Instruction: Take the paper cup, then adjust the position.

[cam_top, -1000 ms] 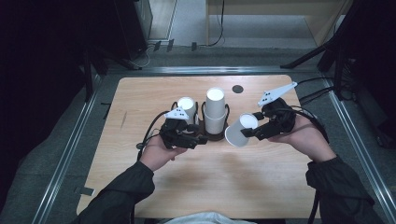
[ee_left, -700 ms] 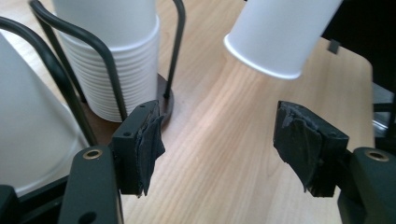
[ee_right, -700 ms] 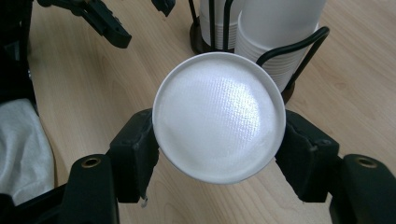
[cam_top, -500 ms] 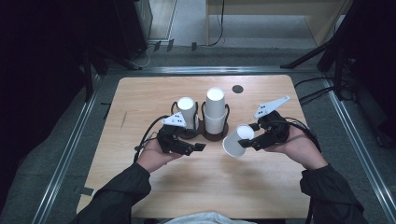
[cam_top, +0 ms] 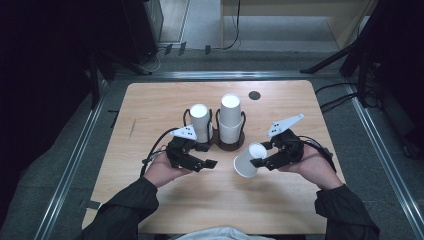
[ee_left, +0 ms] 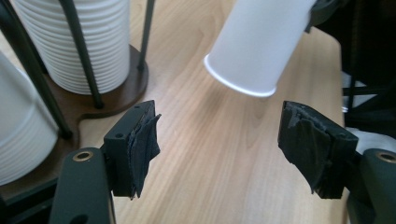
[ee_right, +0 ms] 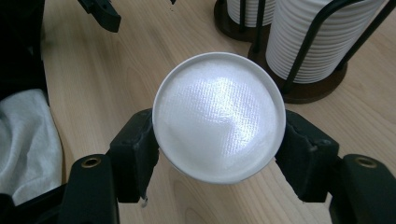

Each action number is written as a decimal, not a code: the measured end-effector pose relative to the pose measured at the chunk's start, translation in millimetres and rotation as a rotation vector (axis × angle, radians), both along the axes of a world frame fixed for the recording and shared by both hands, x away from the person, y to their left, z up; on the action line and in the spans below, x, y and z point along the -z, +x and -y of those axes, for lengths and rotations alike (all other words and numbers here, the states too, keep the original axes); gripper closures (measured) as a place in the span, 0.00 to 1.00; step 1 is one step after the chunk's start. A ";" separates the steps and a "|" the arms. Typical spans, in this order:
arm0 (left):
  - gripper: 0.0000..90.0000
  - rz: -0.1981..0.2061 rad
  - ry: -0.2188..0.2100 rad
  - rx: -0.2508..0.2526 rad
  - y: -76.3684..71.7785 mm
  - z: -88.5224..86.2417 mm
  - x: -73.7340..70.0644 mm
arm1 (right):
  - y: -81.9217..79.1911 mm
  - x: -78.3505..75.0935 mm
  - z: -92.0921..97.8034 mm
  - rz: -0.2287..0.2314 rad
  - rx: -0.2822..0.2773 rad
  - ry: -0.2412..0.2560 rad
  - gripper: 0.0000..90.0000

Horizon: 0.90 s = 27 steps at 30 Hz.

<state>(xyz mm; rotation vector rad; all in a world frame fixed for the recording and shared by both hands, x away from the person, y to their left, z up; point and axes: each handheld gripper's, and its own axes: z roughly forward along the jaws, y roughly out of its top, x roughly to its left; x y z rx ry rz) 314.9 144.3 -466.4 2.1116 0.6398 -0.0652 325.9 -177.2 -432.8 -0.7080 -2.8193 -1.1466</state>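
A single white paper cup [cam_top: 247, 160] lies on its side above the wooden table [cam_top: 150, 110], its mouth toward the left gripper. My right gripper [cam_top: 261, 159] is shut on it. The right gripper view looks at the cup's base [ee_right: 219, 116], squeezed between both pads of that gripper [ee_right: 219, 142]. My left gripper [cam_top: 205, 155] stands open and holds nothing. In its own view this gripper [ee_left: 224, 154] faces the cup [ee_left: 259, 42] from a short gap. Two stacks of white cups [cam_top: 230, 117] [cam_top: 200, 122] stand in a dark wire holder [cam_top: 230, 145] just beyond both grippers.
A small dark round spot [cam_top: 255, 95] marks the table behind the holder. The holder's base [ee_left: 107, 100] and wire posts stand close to the left jaw. Bare wood stretches along the near edge and the far left. Metal rails run along both sides of the table.
My right gripper has drawn the cup away from the stacks toward the near edge and slightly left. The left gripper has also pulled back a little, still open.
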 end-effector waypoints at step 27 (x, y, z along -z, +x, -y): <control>0.14 -0.018 -0.022 0.037 -0.4 -8.5 12.2 | -3.4 35.3 -41.2 -0.040 -0.150 0.026 0.38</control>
